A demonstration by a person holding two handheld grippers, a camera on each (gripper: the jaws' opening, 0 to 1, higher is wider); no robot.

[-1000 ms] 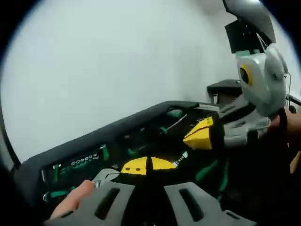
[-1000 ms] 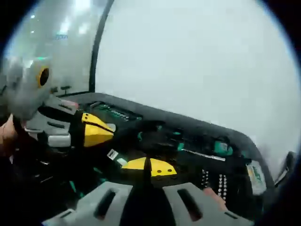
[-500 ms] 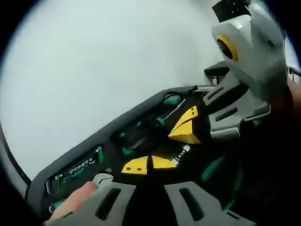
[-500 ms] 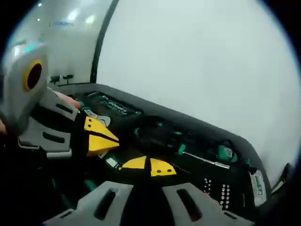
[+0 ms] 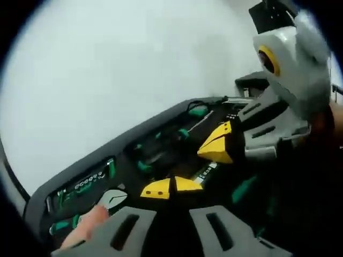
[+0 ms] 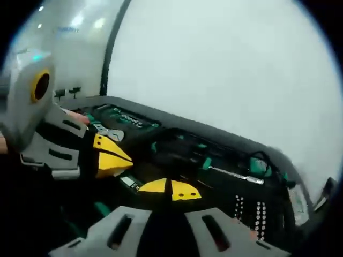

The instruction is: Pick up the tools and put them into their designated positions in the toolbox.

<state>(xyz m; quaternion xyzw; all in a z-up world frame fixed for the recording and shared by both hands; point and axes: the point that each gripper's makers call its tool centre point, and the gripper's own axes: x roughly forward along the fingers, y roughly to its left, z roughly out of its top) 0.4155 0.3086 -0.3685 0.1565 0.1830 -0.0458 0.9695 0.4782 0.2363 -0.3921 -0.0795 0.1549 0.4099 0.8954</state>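
Note:
An open black toolbox point(image 5: 161, 126) point(image 6: 214, 140) lies against a white surface, with green-handled tools in its moulded slots. A screwdriver point(image 6: 231, 174) point(image 5: 192, 127) rests in a slot, a wrench head point(image 5: 112, 199) point(image 6: 110, 133) near the box's end. My left gripper point(image 5: 171, 187) hovers over the box's near side, yellow tips together and nothing seen between them. My right gripper point(image 6: 171, 189) is likewise shut over the box. Each shows in the other's view: the right gripper point(image 5: 217, 148) at upper right, the left gripper point(image 6: 110, 155) at left. A white-labelled dark tool point(image 5: 206, 172) point(image 6: 130, 182) lies between them.
A row of green bits point(image 5: 88, 184) point(image 6: 126, 116) fills one end of the box and rows of sockets point(image 6: 249, 206) the other. A person's finger point(image 5: 88, 225) rests on my left gripper's body. A dark stand point(image 5: 254, 88) sits behind the box.
Both views have shifted slightly with the hands. The right gripper has risen a little and stays close to the left one. Both pairs of jaws stay together.

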